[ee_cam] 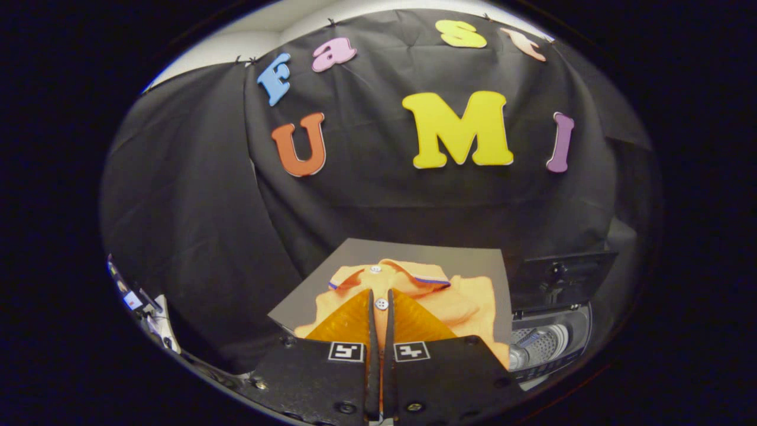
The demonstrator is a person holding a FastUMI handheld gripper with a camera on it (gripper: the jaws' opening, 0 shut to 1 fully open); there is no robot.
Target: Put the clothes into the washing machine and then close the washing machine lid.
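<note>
An orange polo shirt (467,302) lies folded on a grey board (414,251), its collar with a blue stripe facing away from me. My gripper (381,294) hangs over the shirt's button placket, and its two orange fingers (349,322) stand almost together with only a thin slit between them. A white button shows through that slit, and no cloth looks pinched. To the right of the board stands the washing machine (547,349) with its dark lid (562,278) raised upright and the ribbed drum visible inside.
Black cloth hangs behind the board and drapes down on the left. Some small devices and cables (139,302) sit low at the far left. The washer's open mouth is right beside the board's right edge.
</note>
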